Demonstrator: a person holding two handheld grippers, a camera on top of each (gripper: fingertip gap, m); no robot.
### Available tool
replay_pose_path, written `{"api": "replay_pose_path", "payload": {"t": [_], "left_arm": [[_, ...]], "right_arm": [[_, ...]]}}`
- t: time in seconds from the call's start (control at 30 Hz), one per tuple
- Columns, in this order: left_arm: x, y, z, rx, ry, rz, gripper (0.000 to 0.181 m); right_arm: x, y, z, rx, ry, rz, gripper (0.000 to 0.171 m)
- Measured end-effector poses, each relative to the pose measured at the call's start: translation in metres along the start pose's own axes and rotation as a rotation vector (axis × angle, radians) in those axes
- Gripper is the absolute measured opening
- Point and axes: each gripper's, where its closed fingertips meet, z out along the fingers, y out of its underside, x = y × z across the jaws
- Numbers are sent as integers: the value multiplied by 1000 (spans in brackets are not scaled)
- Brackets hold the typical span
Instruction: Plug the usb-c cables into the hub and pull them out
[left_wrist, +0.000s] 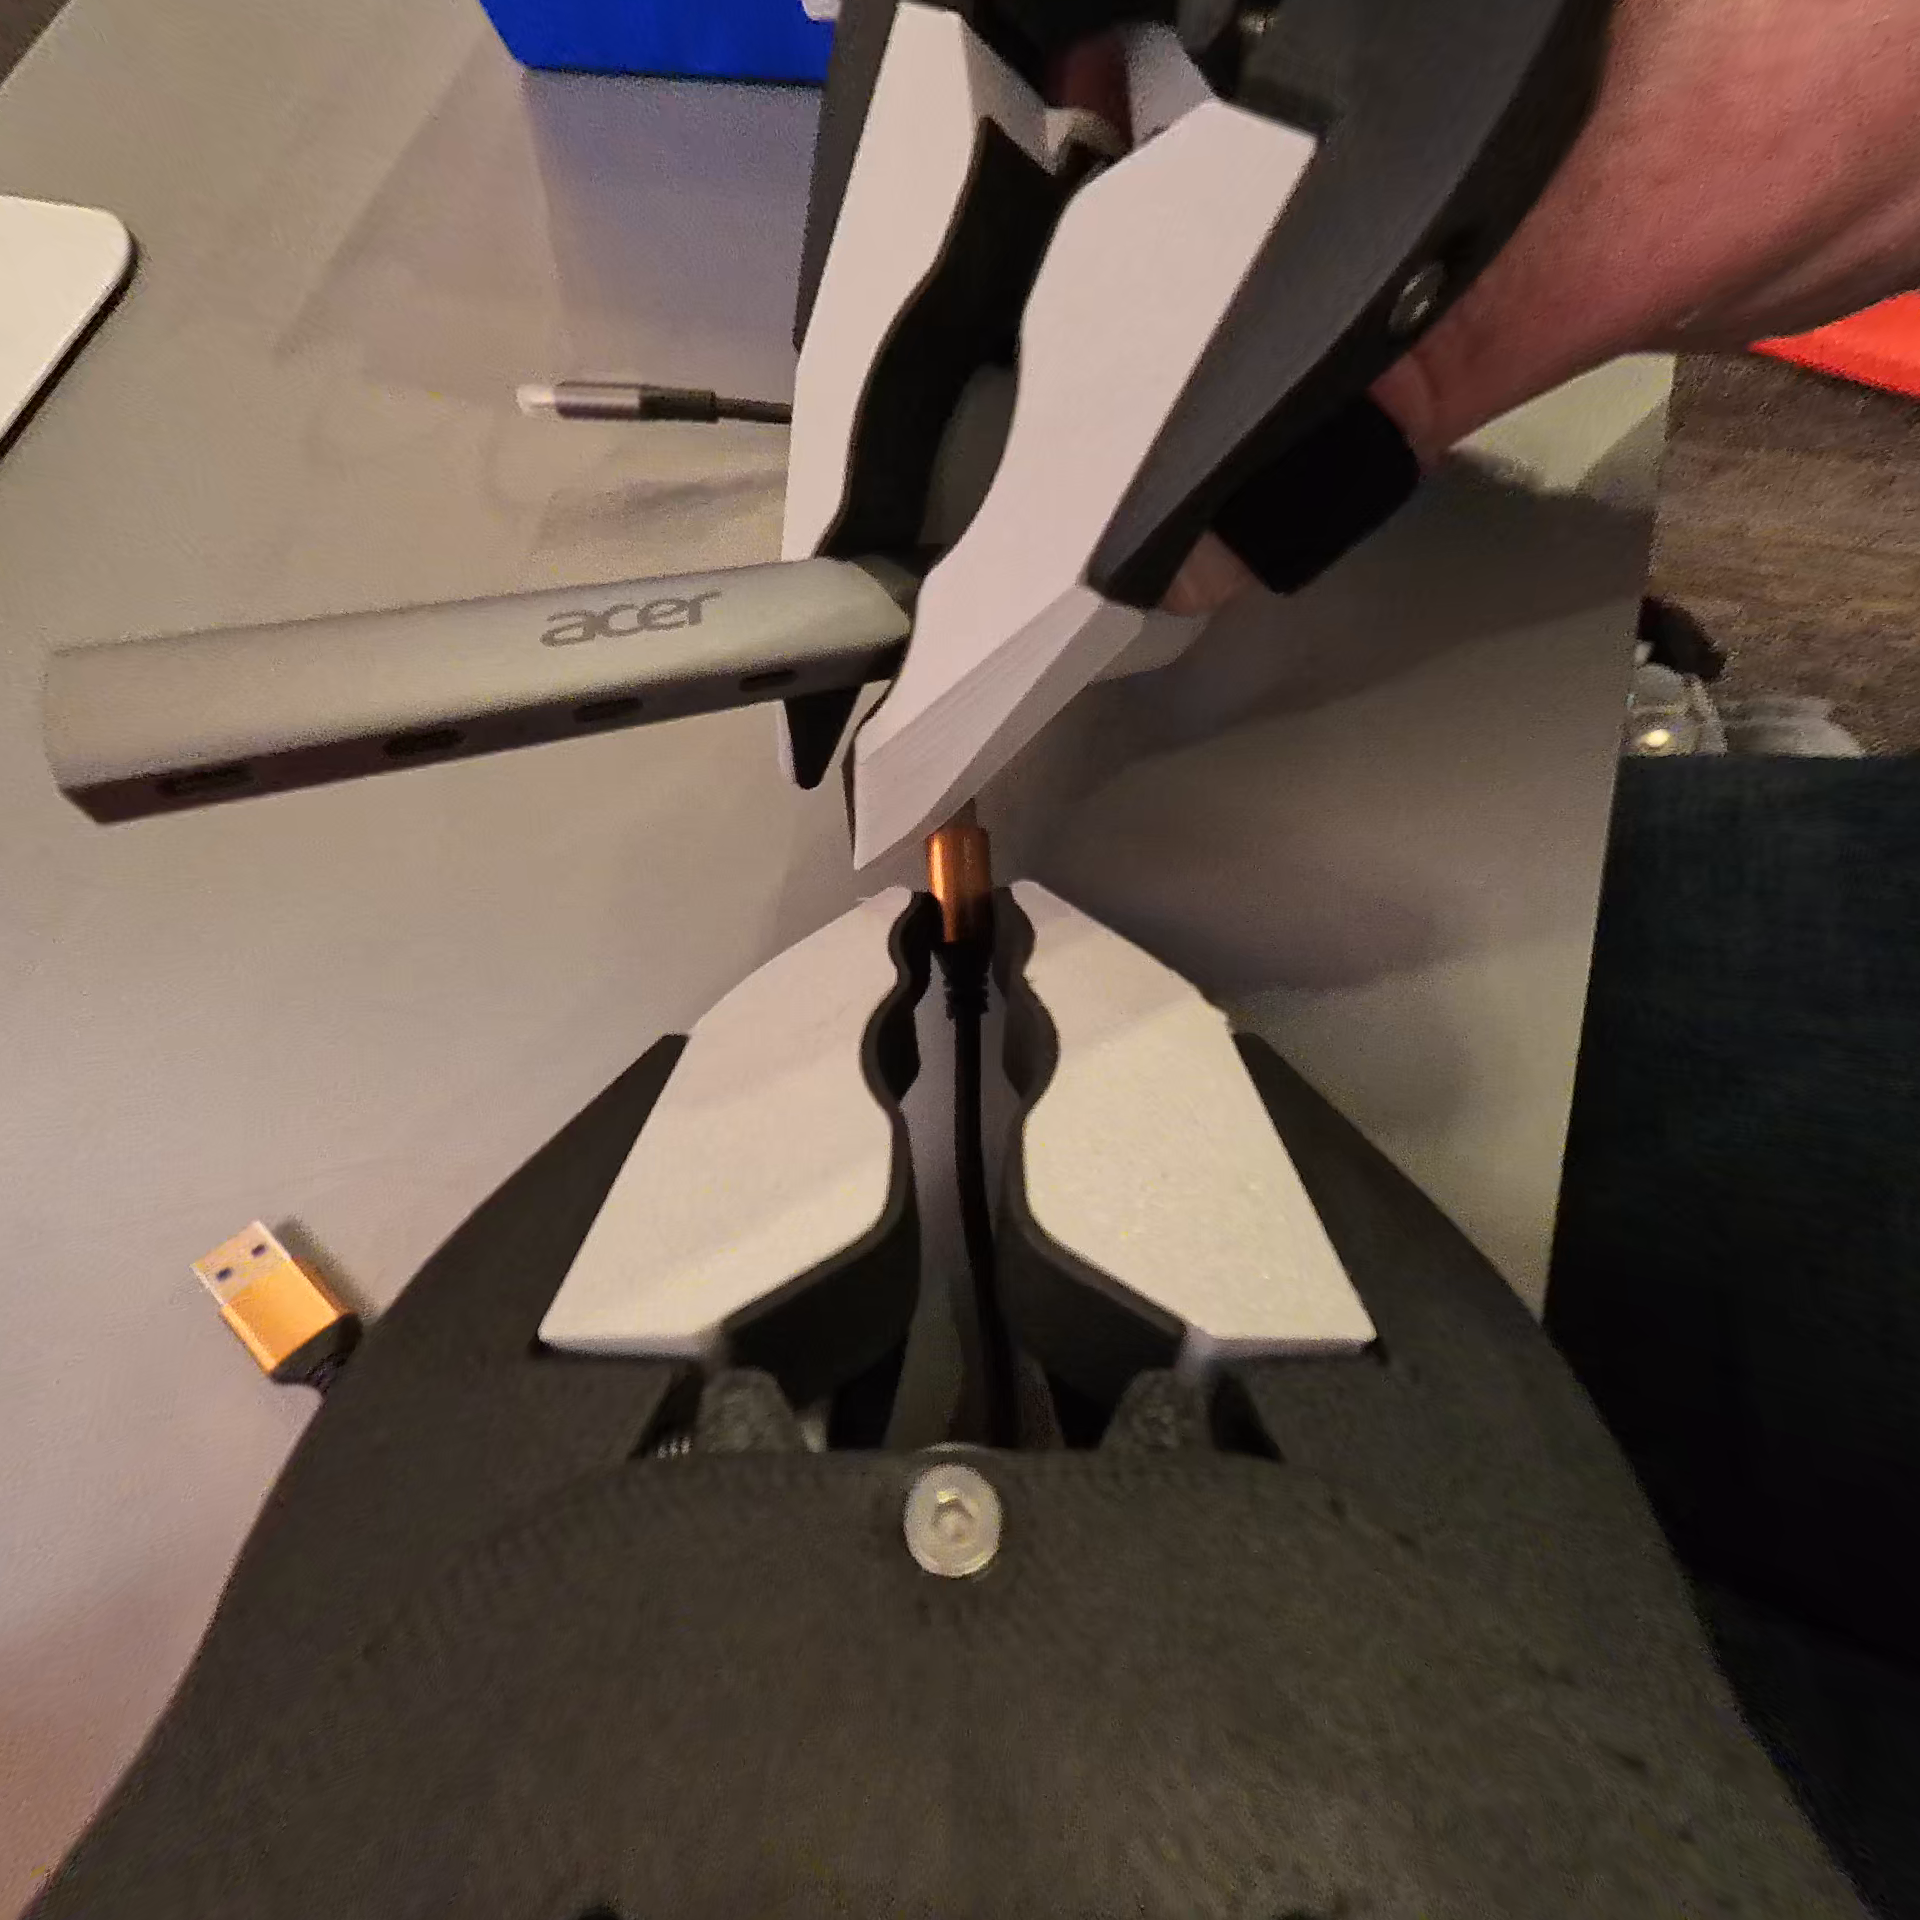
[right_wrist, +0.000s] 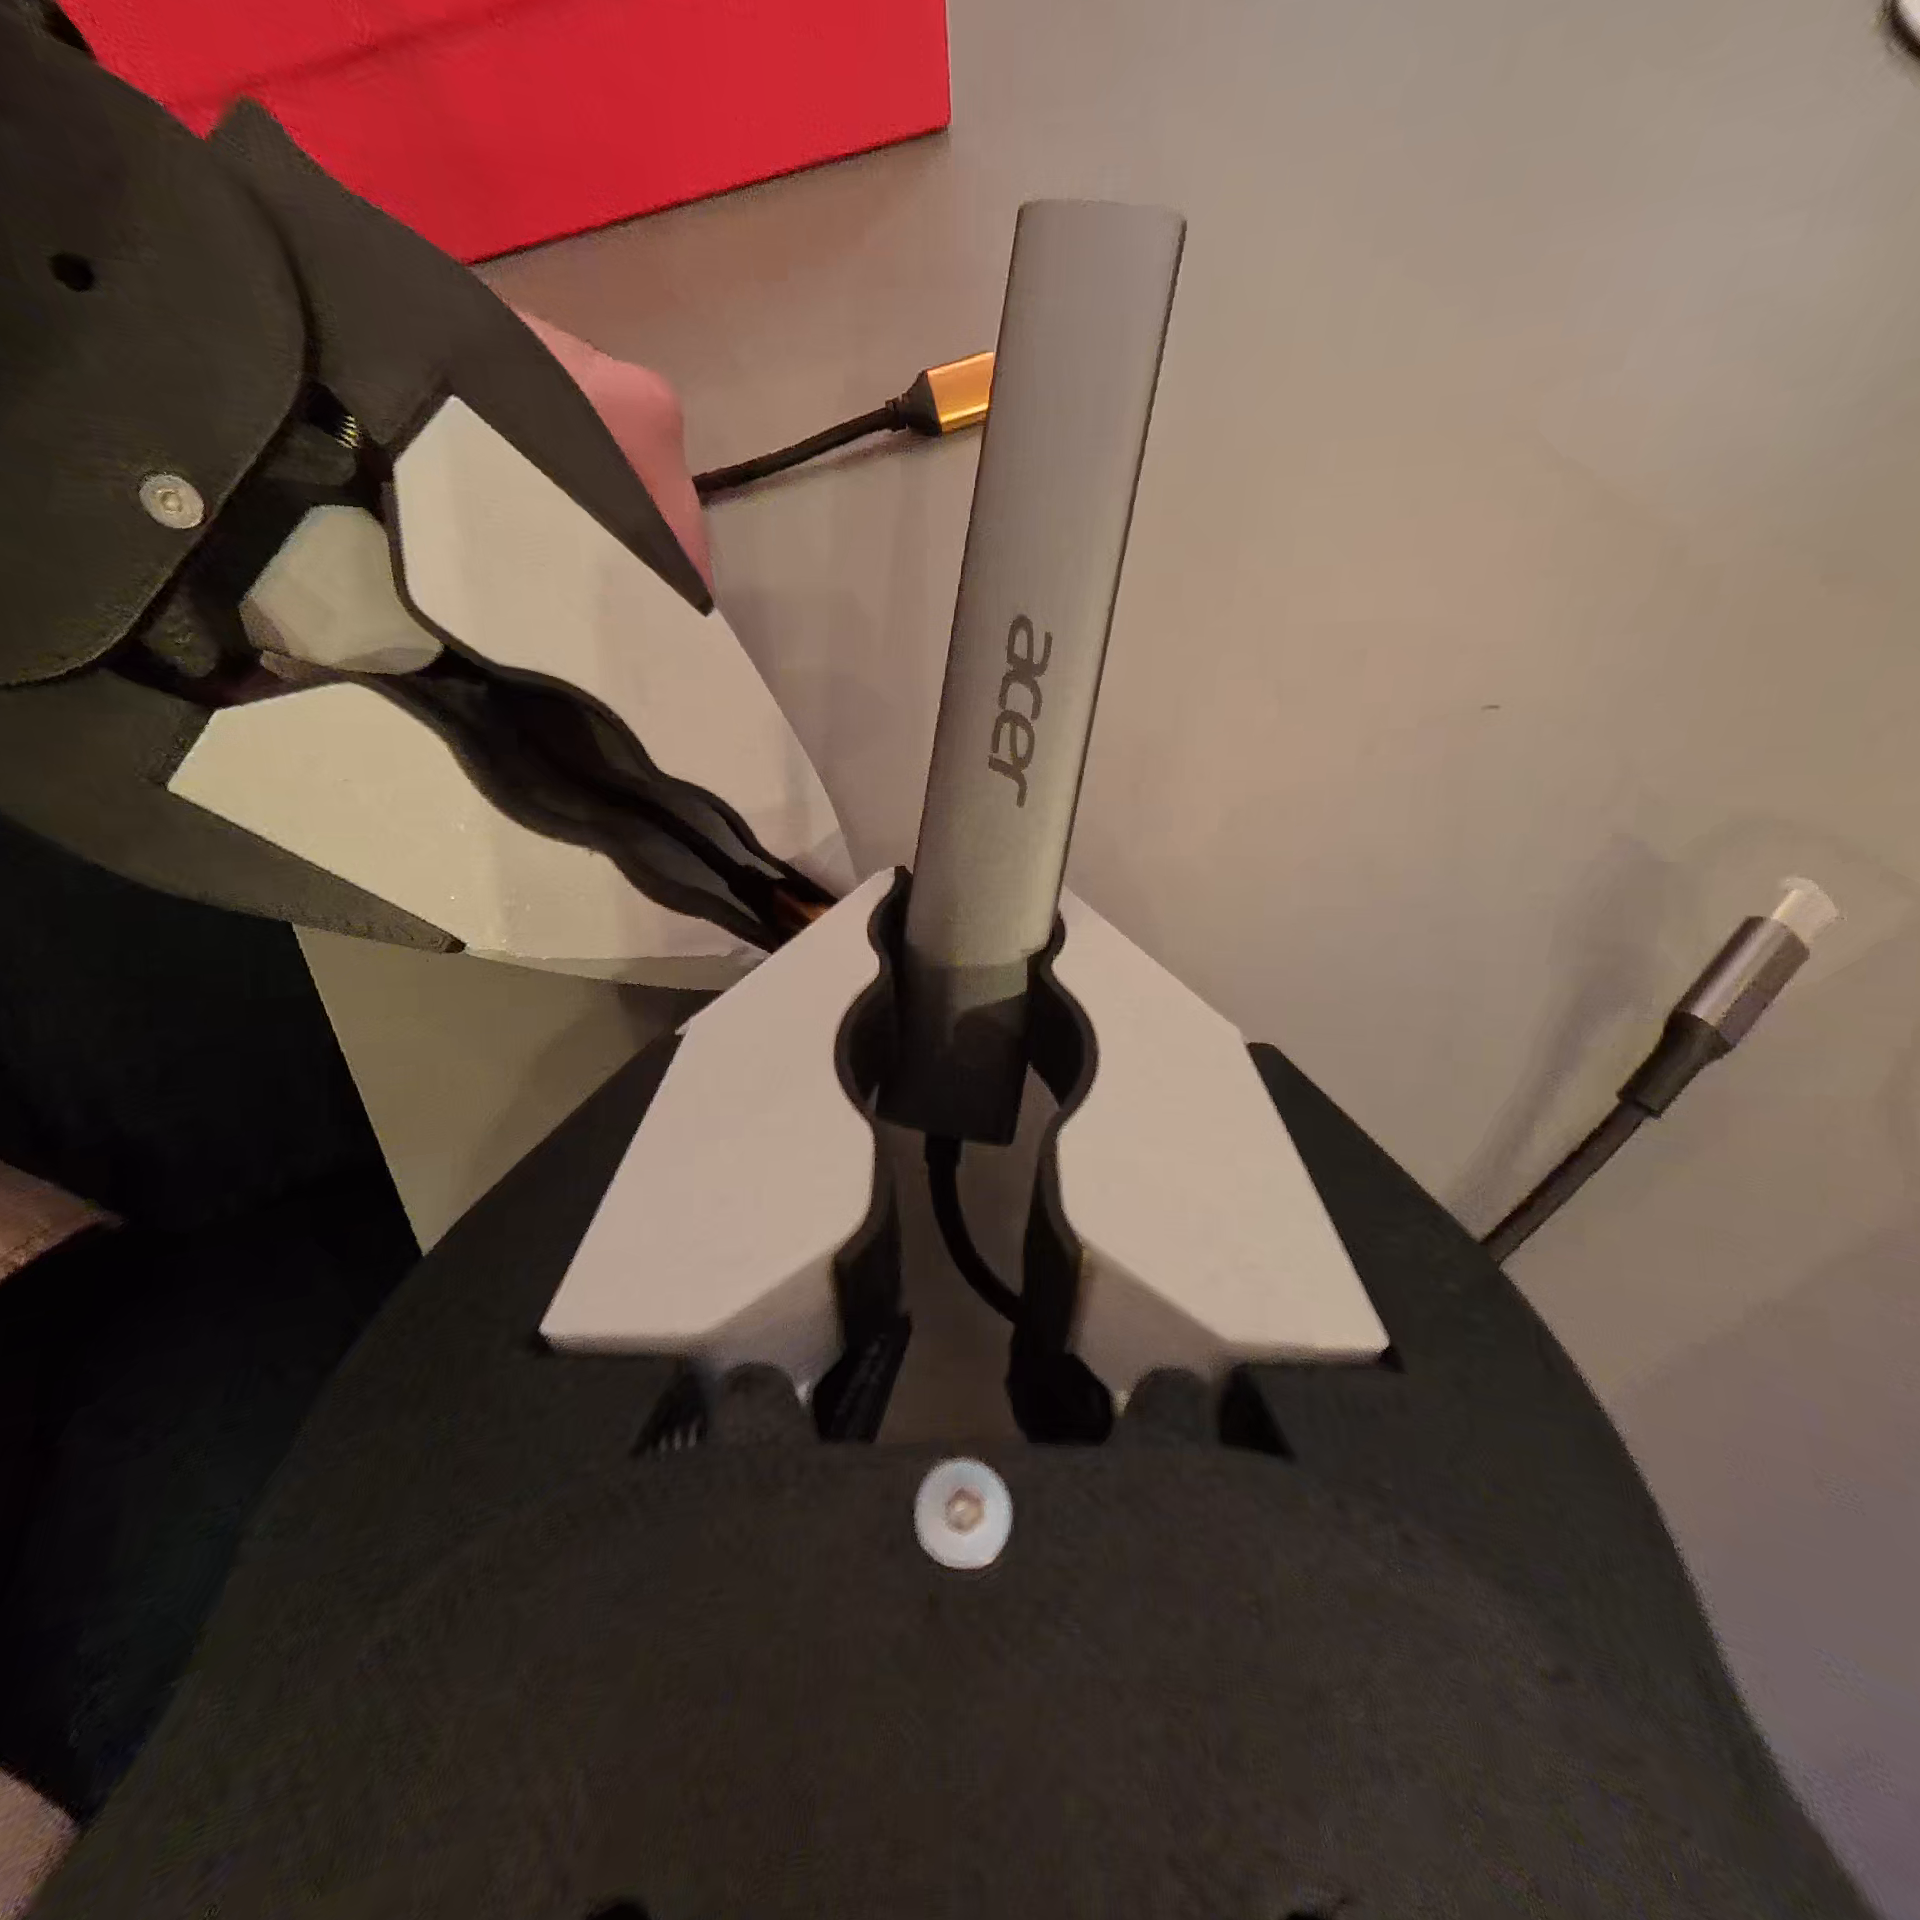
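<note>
While the right gripper (right_wrist: 971, 914) clamps the slim grey hub (right_wrist: 1049, 582), left gripper (left_wrist: 961, 904) fingers pinch a copper-coloured plug (left_wrist: 958, 868).

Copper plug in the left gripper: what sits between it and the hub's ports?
The right gripper's white finger covers the copper plug's tip, blocking the hub; left wrist view.

The two claws crowd the middle. The right claw (left_wrist: 831, 748) comes down from above, and its white tip sits right over the copper plug (left_wrist: 958, 883) in the left claw (left_wrist: 961, 914), so there is no room to pass there. The grey hub (left_wrist: 468, 675) sticks out to the left like a bar. Beyond it the desk (left_wrist: 312, 364) is open, with only a silver plug (left_wrist: 613, 402). A gold plug (left_wrist: 272, 1304) lies near the left claw.
</note>
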Motion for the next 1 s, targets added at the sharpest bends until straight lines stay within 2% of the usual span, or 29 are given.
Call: {"api": "replay_pose_path", "payload": {"t": [0.03, 0.3, 0.77, 1.0], "left_arm": [[1, 2, 1, -12, -6, 20, 11], [11, 14, -7, -79, -12, 96, 11], [-2, 17, -23, -65, -53, 77, 11], [-2, 21, -25, -73, -36, 86, 11]], "right_arm": [[-1, 2, 1, -6, -1, -1, 17], [6, 18, 3, -71, 46, -65, 18], [-2, 15, 5, -357, -174, -38, 20], [-7, 15, 4, -442, -294, -13, 26]]}}
